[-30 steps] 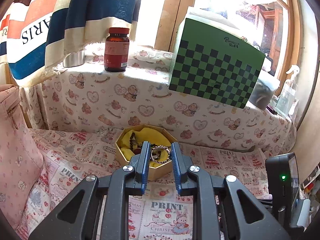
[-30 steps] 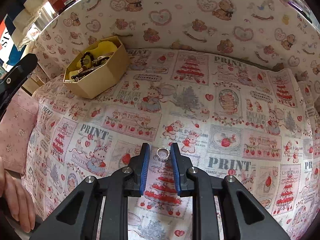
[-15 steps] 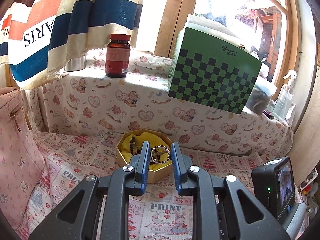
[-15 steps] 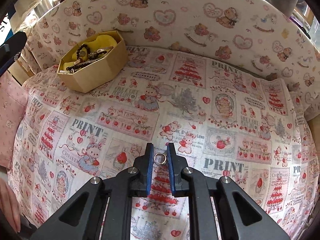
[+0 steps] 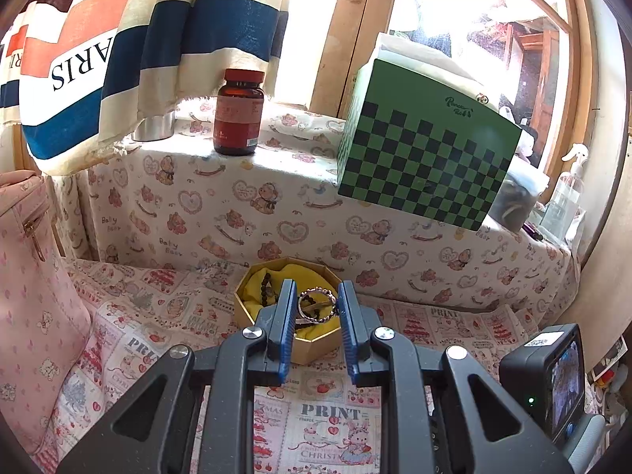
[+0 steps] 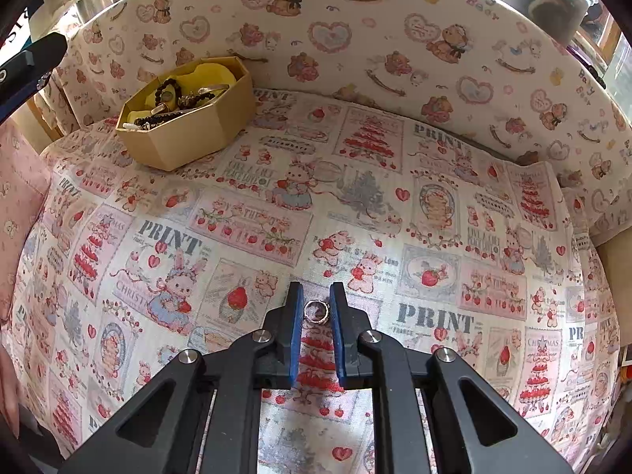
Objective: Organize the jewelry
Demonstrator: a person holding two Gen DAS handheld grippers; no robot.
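Note:
A tan octagonal jewelry box (image 6: 189,122) with yellow lining holds dark bead bracelets and metal bangles at the far left of the printed cloth. It also shows in the left wrist view (image 5: 292,316). My right gripper (image 6: 316,312) is shut on a small silver ring (image 6: 316,311), held between its blue pads just above the cloth. My left gripper (image 5: 316,308) is open and empty, hovering in front of the box, with a beaded bangle (image 5: 318,306) in the box seen between its fingers.
A raised ledge behind the cloth carries a brown pill bottle (image 5: 239,114), a green checkered box (image 5: 426,154), a steel cup (image 5: 154,126) and a spray bottle (image 5: 565,193). A pink bag (image 5: 27,276) stands at the left. A striped towel (image 5: 118,47) hangs above.
My right gripper closed on the ring and lifted it slightly. My left gripper tilted up a little and stayed open before the box.

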